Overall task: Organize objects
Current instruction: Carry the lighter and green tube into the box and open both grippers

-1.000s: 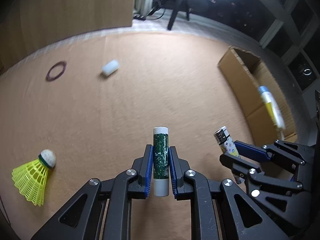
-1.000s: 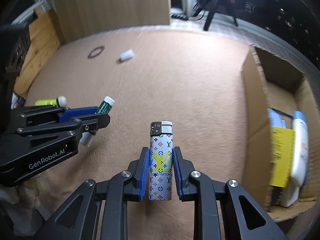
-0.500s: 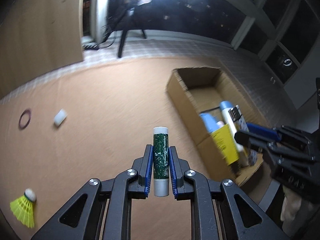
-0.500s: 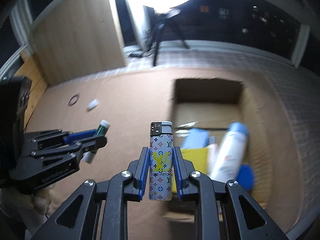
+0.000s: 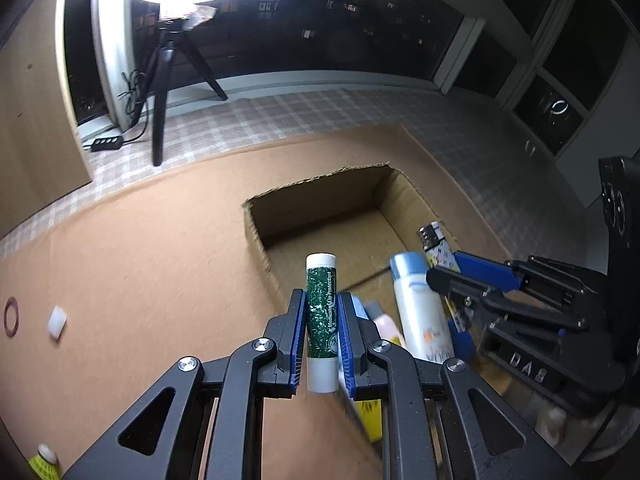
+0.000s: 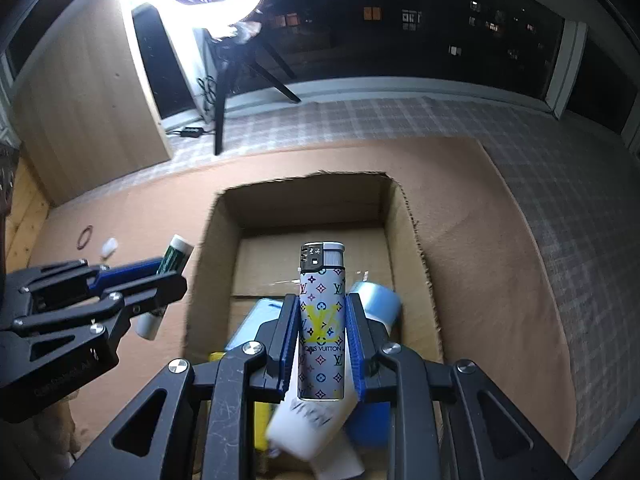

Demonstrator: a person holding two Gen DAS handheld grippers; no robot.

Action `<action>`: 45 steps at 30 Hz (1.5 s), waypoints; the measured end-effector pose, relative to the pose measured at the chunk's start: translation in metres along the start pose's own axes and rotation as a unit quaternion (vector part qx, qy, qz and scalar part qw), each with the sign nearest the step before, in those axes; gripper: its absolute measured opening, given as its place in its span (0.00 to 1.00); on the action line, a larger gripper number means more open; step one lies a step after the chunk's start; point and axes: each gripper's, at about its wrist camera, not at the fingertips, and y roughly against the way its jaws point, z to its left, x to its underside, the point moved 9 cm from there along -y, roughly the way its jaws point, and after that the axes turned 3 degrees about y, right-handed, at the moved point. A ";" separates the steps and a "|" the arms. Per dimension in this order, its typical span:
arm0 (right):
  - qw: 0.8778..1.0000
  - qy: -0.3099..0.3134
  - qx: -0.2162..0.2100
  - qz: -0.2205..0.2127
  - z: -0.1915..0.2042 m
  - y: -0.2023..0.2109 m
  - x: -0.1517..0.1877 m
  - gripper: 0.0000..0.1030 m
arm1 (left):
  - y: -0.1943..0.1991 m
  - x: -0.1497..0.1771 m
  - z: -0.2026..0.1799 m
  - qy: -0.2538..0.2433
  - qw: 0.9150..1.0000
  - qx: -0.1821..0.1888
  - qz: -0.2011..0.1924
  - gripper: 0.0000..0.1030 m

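Between the left gripper's (image 5: 322,344) blue pads: a green lip balm tube (image 5: 321,320), upright, white cap on top, clamped at mid-body. Just ahead and to its right sits the open cardboard box (image 5: 320,196) on the brown mat (image 5: 140,260).

Right gripper (image 6: 322,344) clamps a patterned lighter (image 6: 322,320) upright, metal head up, directly above the box interior (left gripper hangs nearer the box's left wall).

Below the right gripper, inside the box: a white bottle with a pale blue cap (image 6: 376,296), a blue item (image 6: 256,320), something yellow (image 6: 260,420); partly hidden by the fingers.

Far left of the left gripper, on the mat: a small white cap (image 5: 57,321), a reddish ring (image 5: 11,317), and a yellow shuttlecock (image 5: 42,462) at the frame's lower edge.

Beyond the box: a ring light on a tripod (image 6: 236,64).
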 end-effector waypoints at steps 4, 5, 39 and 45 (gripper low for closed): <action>1.000 -0.009 -0.005 0.013 -0.010 -0.016 0.000 0.20 | -0.024 -0.012 -0.007 0.001 1.000 -0.004 0.014 0.16; 1.000 -0.013 -0.007 0.016 -0.012 -0.019 0.000 0.20 | -0.029 -0.013 -0.008 -0.001 1.000 -0.007 0.017 0.16; 0.999 -0.039 -0.019 0.006 -0.001 -0.007 0.002 0.39 | 0.001 0.000 0.033 0.031 0.999 -0.035 0.003 0.37; 0.998 -0.045 -0.041 -0.001 0.020 0.005 0.008 0.39 | 0.030 0.018 0.058 0.043 0.998 -0.051 -0.004 0.37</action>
